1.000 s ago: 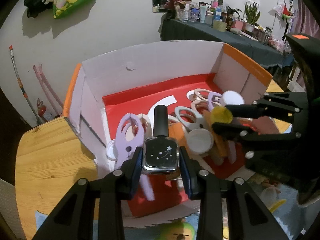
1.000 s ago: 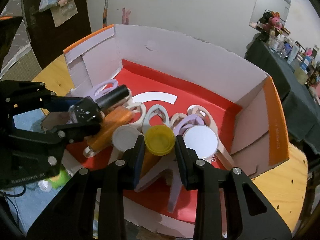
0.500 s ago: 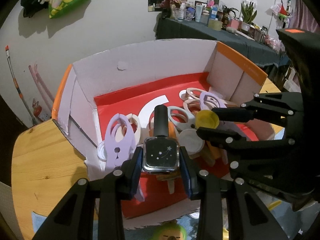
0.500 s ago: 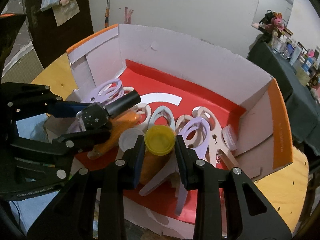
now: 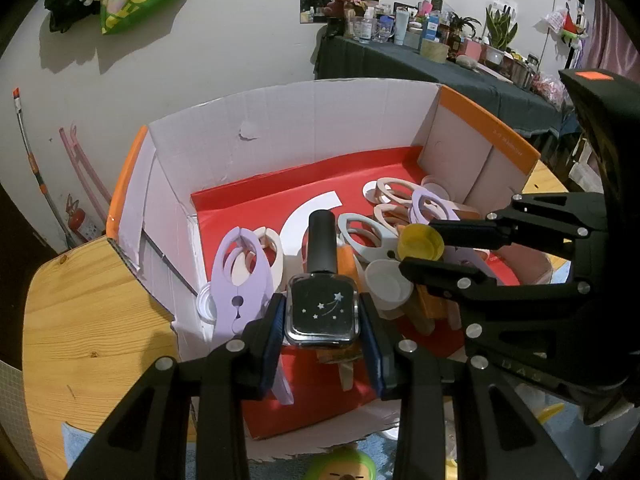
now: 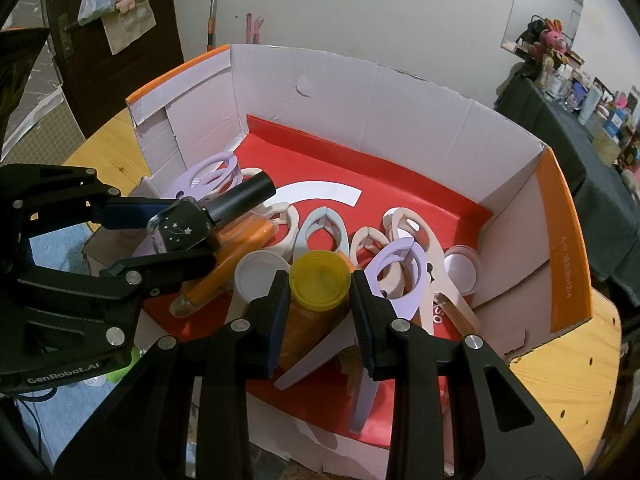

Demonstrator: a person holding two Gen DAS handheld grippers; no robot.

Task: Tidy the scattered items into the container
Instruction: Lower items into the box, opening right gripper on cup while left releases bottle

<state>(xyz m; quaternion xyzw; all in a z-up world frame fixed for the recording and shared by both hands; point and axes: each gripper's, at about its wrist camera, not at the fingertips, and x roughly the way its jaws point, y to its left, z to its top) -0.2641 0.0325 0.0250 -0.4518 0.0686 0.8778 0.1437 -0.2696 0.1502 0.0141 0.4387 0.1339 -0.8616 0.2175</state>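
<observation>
Nearest the left wrist camera, the left tool (image 5: 322,320) pinches a square dark nail polish bottle (image 5: 322,312) by its glass body, black cap pointing away toward twelve o'clock. In the right wrist view the right tool (image 6: 318,300) is clamped on an orange bottle with a yellow cap (image 6: 320,280), cap facing up toward the lens.

Since a second ago both tools have kept their grips; the view has shifted a little, so the cardboard box (image 5: 280,120) fills more of the frame and both held bottles now hang over its red floor (image 5: 260,208). That suggests the carry is over and only the release remains.

Just beyond the tools, at about one o'clock in the right view, lie pale and lilac plastic clips (image 6: 400,264), a white lid (image 6: 260,276) and another orange bottle (image 6: 232,256) under the left tool. Farther off is the box's white back wall, standing on a wooden table (image 5: 80,320).

Releasing here would likely land both bottles on the pile.
</observation>
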